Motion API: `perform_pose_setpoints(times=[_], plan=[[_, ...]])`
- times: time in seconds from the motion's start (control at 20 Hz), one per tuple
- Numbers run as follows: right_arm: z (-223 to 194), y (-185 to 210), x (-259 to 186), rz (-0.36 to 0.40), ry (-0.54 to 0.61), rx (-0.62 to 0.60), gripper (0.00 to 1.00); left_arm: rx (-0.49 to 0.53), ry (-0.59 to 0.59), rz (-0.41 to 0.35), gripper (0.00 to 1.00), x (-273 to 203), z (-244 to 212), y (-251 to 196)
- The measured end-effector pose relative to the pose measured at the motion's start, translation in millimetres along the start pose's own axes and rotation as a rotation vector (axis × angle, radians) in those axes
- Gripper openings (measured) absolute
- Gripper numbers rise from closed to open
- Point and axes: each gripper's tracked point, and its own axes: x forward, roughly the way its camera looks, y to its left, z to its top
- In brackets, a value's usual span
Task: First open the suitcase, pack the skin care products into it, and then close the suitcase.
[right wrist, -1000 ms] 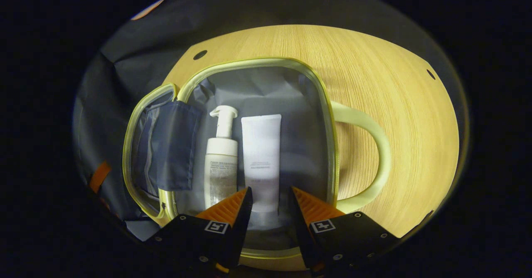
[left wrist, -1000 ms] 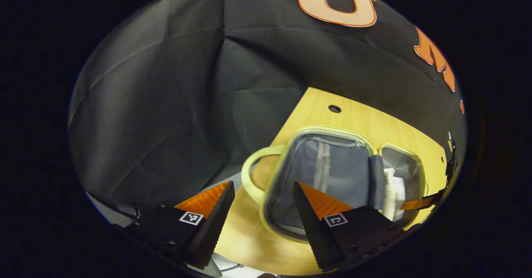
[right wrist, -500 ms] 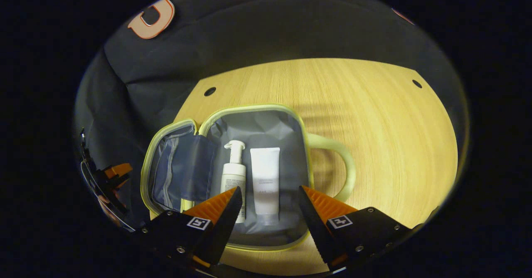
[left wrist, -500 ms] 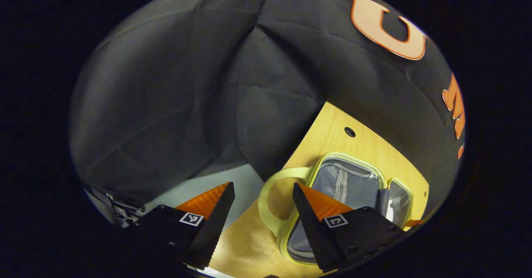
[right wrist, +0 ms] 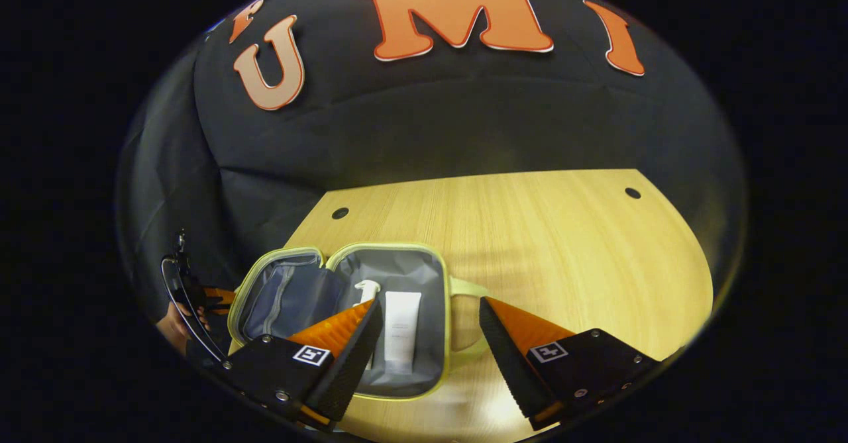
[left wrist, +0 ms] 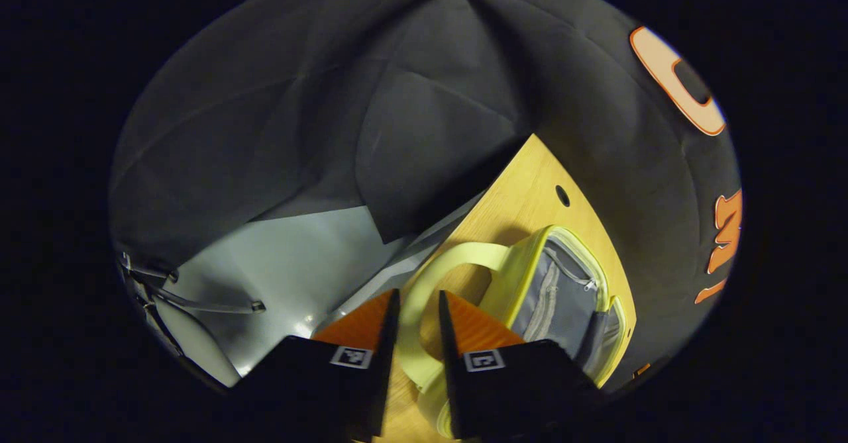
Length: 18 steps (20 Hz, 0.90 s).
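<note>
Yellow-green trim ran round the suitcase (right wrist: 344, 257), a small soft case lying open flat on the wooden table (right wrist: 530, 231), grey lining up. Writing: a few lines of print on the tube (right wrist: 401, 327), too small to read; square black-and-white markers on both grippers, no words.

In right gripper view the tube lay in the right half of the case, long axis running away from the camera, flat end far, cap end near. Pump bottle (right wrist: 366, 291) lay just left of it, parallel, pump head pointing away, body mostly hidden behind the left finger. Lid half w/ zip pocket (right wrist: 281, 297) was folded out to the left. Right gripper (right wrist: 430, 334) hung above the near edge of the case, jaws wide apart, holding nothing; tube showed between the fingers, well below them. A hand (right wrist: 173, 327) w/ the other gripper sat at far left.

In left gripper view the suitcase handle (left wrist: 424, 277) looped toward the camera. Left gripper (left wrist: 416, 314) had jaws nearly together, the handle's loop running between them; whether they pinched it, couldn't tell. Grey floor (left wrist: 278, 257) lay beyond the table edge.
</note>
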Motion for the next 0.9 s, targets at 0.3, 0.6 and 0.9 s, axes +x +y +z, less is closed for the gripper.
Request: perform_pose_setpoints(times=[0.3,0.6,0.9], plan=[[32,-22,-17,-0.008,-0.110,-0.061,0.94,0.195,-0.125,-0.016,0.10,-41,19,-22],[58,-40,-31,-0.001,-0.200,-0.137,0.94,0.404,-0.269,0.077,0.02,-94,28,-66],[78,-62,-41,-0.010,-0.271,-0.186,0.94,0.532,-0.418,0.120,0.02,-152,26,-114]])
